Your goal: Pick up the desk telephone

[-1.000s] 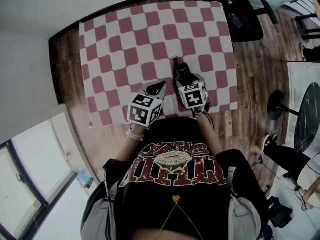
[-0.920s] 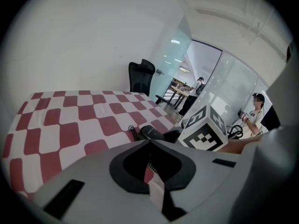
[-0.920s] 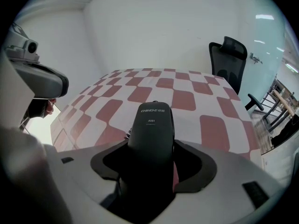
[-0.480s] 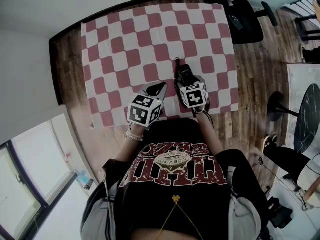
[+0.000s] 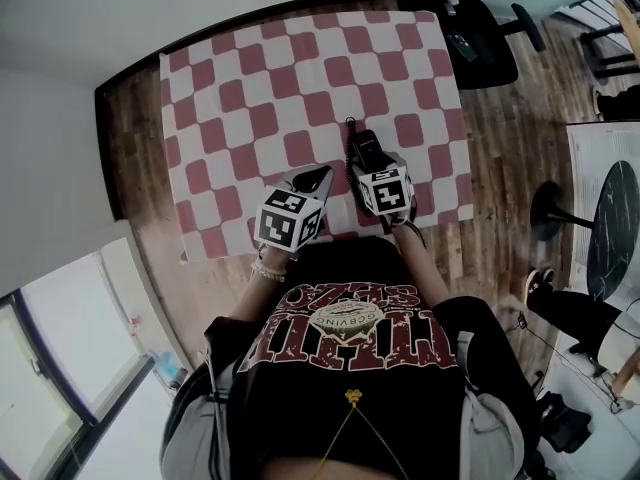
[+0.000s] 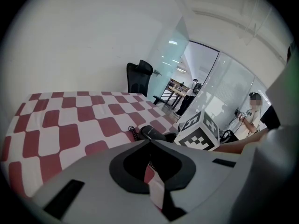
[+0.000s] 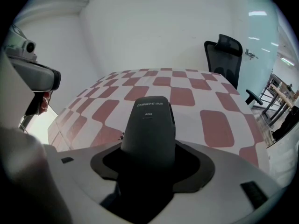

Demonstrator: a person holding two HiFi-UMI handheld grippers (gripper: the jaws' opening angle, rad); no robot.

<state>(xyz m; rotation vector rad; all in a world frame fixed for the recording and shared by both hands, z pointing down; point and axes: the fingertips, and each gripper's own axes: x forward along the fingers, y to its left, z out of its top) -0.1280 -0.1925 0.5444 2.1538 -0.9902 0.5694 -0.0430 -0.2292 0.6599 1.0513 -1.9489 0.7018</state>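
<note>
Red-and-white checked cloth (image 5: 250, 98) covered the table, which stood on a wooden floor (image 5: 495, 158) in a white-walled room. Over its near edge the right tongs (image 7: 147, 164) were clenched on the desk telephone (image 7: 149, 120), a black handset-shaped body that ran forward from between the jaws above the cloth. Its rear end was swallowed in the dark recess of the tongs, so whether it rested on the cloth or hung clear could not be told. White print on its top read "CHINO-E", followed by small marks too fine to read, with "A061" beneath. The left tongs (image 6: 152, 171) were drawn together with nothing in them, and only a thin strip of the checked cloth showed through the slit. They sat just to the left of the telephone, near the table's front edge. A coiled cord (image 5: 350, 128) left the telephone's far end, its other end not traceable. Beyond the far right corner stood a black office chair (image 5: 480, 28), partly cut off by the frame, and a round dark table (image 5: 615, 228) was cropped at the right edge.
</note>
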